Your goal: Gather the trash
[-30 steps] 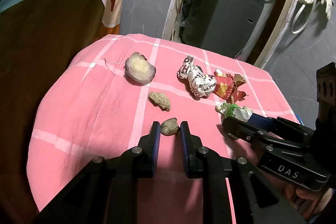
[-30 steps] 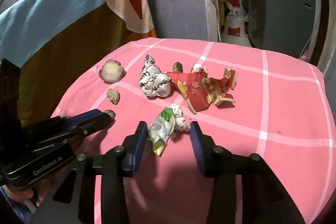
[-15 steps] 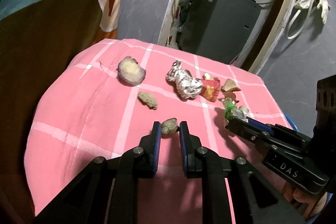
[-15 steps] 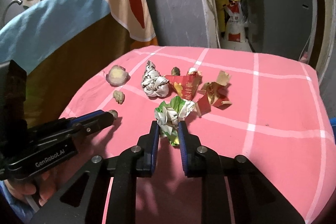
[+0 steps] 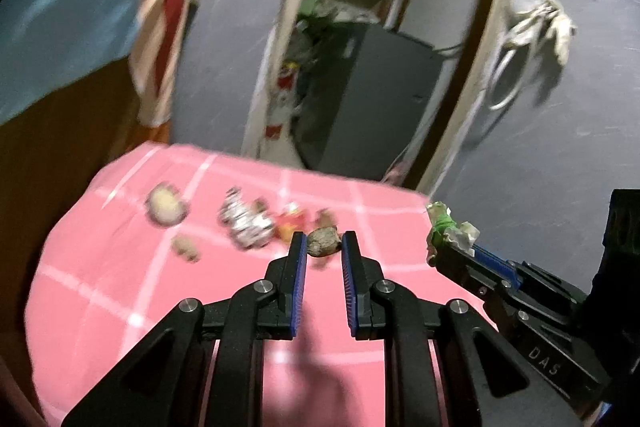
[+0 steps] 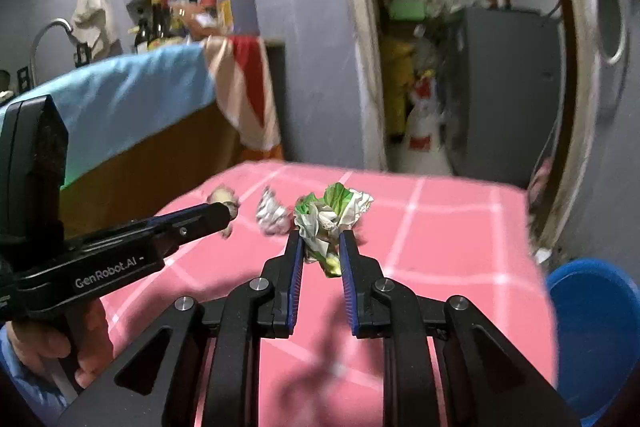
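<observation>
My left gripper [image 5: 323, 243] is shut on a small brown lump of trash [image 5: 322, 241], held above the pink checked tablecloth [image 5: 120, 287]. My right gripper [image 6: 320, 247] is shut on a crumpled green and white wrapper [image 6: 328, 215], also lifted off the cloth. In the left wrist view that wrapper [image 5: 448, 231] shows at the right gripper's tip. On the cloth lie a round pale peel [image 5: 166, 205], a crumpled silver wrapper [image 5: 246, 223], a small brown scrap [image 5: 185, 247] and red packaging [image 5: 290, 223], all blurred.
A blue bin [image 6: 596, 331] stands on the floor right of the table. A cabinet draped with a blue cloth [image 6: 132, 95] is at the left. A doorway with a dark grey box [image 5: 372, 99] lies behind the table. A person's hand [image 6: 48, 347] holds the left gripper's handle.
The right gripper's jaws closed on the green and white wrapper. Both grippers then rose off the cloth with their pieces and tilted up, showing more of the room.
</observation>
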The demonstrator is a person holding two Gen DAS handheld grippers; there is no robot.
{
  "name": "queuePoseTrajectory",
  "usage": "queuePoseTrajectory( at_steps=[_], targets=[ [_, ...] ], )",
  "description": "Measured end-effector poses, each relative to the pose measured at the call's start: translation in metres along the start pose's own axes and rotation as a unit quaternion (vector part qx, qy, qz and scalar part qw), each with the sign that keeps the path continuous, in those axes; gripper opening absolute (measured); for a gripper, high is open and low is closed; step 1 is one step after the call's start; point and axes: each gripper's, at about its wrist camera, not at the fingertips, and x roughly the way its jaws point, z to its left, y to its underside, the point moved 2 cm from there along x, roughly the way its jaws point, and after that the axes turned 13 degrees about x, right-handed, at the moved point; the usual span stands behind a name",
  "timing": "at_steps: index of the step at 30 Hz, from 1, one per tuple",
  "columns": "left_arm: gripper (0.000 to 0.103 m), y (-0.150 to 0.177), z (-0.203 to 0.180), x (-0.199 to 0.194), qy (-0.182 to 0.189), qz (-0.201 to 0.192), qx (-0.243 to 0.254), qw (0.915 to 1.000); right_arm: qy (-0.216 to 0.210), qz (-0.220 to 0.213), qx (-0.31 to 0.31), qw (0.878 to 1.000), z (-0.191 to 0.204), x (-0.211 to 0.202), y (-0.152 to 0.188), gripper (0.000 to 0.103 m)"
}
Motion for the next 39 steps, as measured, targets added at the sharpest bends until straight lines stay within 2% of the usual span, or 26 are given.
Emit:
queuePoseTrajectory(
  at_steps=[9,15,19,23,27,35,39],
  targets=[
    [0.014,-0.032,-0.067,-0.003,0.050,-0.066,0.023,0.9963,0.069,-0.104,-0.024,0.992,-0.033,-0.073,-0.024,0.016],
    [0.013,-0.049,-0.117,0.002,0.091,-0.096,0.041,0.9904,0.114,-0.146,-0.023,0.982,-0.063,-0.113,-0.033,0.016],
    [0.013,-0.054,-0.147,0.011,0.116,-0.100,0.054,0.9867,0.139,-0.161,-0.013,0.977,-0.086,-0.134,-0.033,0.016],
    [0.013,-0.055,-0.169,0.021,0.131,-0.089,0.063,0.9853,0.160,-0.161,0.004,0.974,-0.109,-0.148,-0.030,0.017],
    [0.013,-0.044,-0.169,0.025,0.131,-0.061,0.077,0.9866,0.165,-0.151,0.022,0.974,-0.124,-0.149,-0.020,0.017],
    [0.014,0.014,-0.138,0.021,0.112,0.041,0.068,0.9906,0.146,-0.100,0.042,0.983,-0.129,-0.134,0.020,0.017],
    [0.022,0.043,-0.135,0.013,0.115,0.072,0.070,0.9882,0.132,-0.064,0.046,0.988,-0.128,-0.126,0.042,0.017]
  ],
)
